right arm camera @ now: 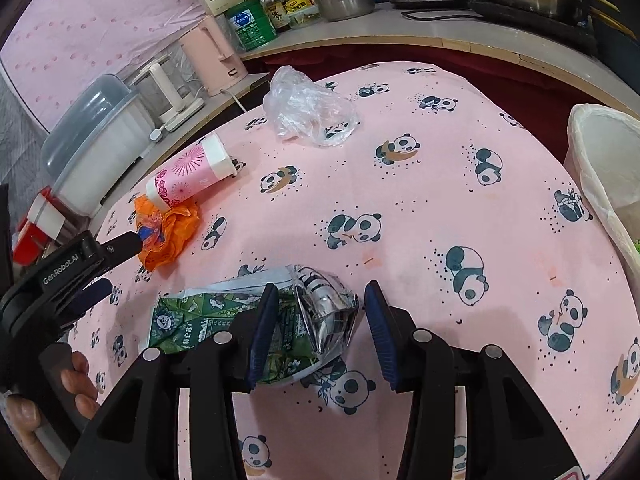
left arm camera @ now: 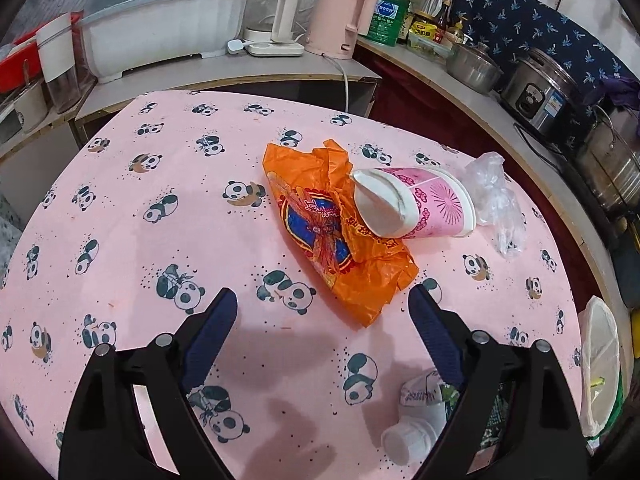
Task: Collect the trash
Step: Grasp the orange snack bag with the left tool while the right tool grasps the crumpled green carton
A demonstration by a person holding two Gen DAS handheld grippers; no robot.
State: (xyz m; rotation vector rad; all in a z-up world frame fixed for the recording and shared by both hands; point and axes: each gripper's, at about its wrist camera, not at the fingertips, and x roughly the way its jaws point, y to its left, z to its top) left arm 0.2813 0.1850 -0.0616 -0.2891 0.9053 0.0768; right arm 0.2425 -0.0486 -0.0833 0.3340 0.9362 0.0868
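Observation:
On the pink panda tablecloth (left arm camera: 160, 248) lies a crumpled orange plastic bag (left arm camera: 332, 232), and a crushed pink paper cup (left arm camera: 416, 204) rests on its far edge. A clear plastic bag (left arm camera: 496, 196) sits just right of the cup. My left gripper (left arm camera: 322, 304) is open, just short of the orange bag's near corner, with nothing between its fingers. In the right wrist view a flattened green carton (right arm camera: 224, 316) with a silver torn end lies on the cloth. My right gripper (right arm camera: 322, 320) is open around that end; the right pad stands clear of it.
A bin with a white liner (right arm camera: 600, 168) stands at the table's right edge. A small white cup-like piece (left arm camera: 404, 444) lies near the left gripper's right finger. Kettles (left arm camera: 344, 16), pots (left arm camera: 472, 66) and a rice cooker (left arm camera: 540, 92) crowd the counters behind. A hand (right arm camera: 76, 380) holds the left gripper (right arm camera: 116, 268).

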